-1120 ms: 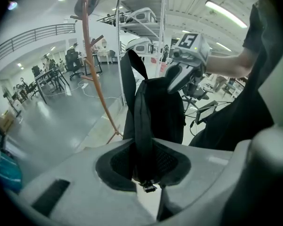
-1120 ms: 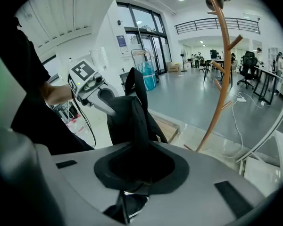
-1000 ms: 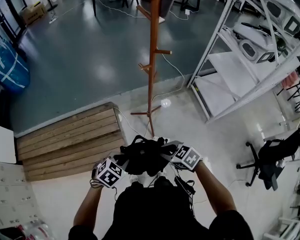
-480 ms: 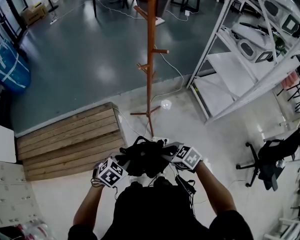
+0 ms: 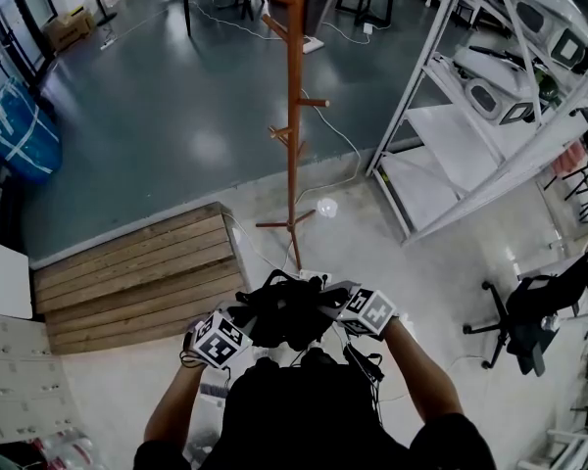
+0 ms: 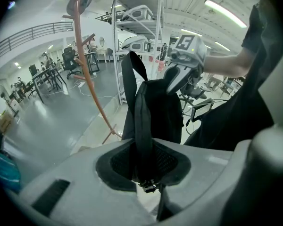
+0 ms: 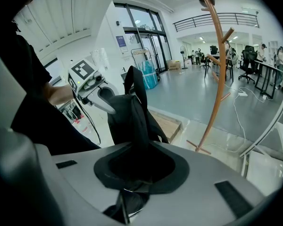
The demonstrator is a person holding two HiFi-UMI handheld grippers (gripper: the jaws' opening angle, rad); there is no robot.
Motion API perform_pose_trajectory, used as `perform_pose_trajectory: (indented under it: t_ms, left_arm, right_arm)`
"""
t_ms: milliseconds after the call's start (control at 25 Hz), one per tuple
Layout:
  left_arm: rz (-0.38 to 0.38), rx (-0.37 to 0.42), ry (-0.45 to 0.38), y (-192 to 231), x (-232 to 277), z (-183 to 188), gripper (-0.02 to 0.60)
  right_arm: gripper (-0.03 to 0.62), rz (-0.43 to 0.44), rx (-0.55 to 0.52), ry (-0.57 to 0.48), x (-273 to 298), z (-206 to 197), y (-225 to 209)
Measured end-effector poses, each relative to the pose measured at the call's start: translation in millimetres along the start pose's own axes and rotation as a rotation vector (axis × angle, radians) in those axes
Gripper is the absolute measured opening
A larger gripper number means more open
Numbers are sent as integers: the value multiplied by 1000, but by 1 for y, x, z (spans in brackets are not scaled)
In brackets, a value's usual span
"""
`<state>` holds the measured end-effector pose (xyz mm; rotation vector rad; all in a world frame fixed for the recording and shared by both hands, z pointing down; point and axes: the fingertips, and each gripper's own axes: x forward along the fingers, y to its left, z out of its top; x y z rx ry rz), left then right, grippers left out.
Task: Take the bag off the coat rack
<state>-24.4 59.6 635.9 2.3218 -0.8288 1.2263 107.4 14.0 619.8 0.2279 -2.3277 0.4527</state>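
A black bag [image 5: 286,309] hangs between my two grippers, close in front of the person's body and clear of the coat rack. My left gripper [image 5: 243,321] is shut on a black strap [image 6: 144,140] of the bag. On the other side, my right gripper [image 5: 325,300] is shut on the bag's fabric [image 7: 132,121]. The orange-brown wooden coat rack [image 5: 294,116] stands a step ahead on the floor, its pegs bare. It also shows as a curved pole, the coat rack [image 6: 87,74] in the left gripper view and the coat rack [image 7: 217,74] in the right gripper view.
A wooden pallet step [image 5: 137,272] lies ahead to the left. White metal shelving [image 5: 490,116] rises on the right, with a black office chair [image 5: 529,311] below it. A blue bag [image 5: 15,130] sits at far left. White cables [image 5: 333,130] trail past the rack's base.
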Motion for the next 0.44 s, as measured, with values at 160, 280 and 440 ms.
perform_pose_trajectory:
  t_ms: [160, 280, 440]
  left_arm:
    - [-3, -3, 1, 0, 2, 1, 77]
    - [-5, -4, 1, 0, 4, 2, 77]
    - [-7, -4, 2, -2, 5, 5, 77]
  right_arm:
    - [66, 5, 10, 7, -2, 2, 2]
    - [67, 5, 5, 8, -2, 0, -1]
    - [67, 3, -2, 10, -4, -2, -4]
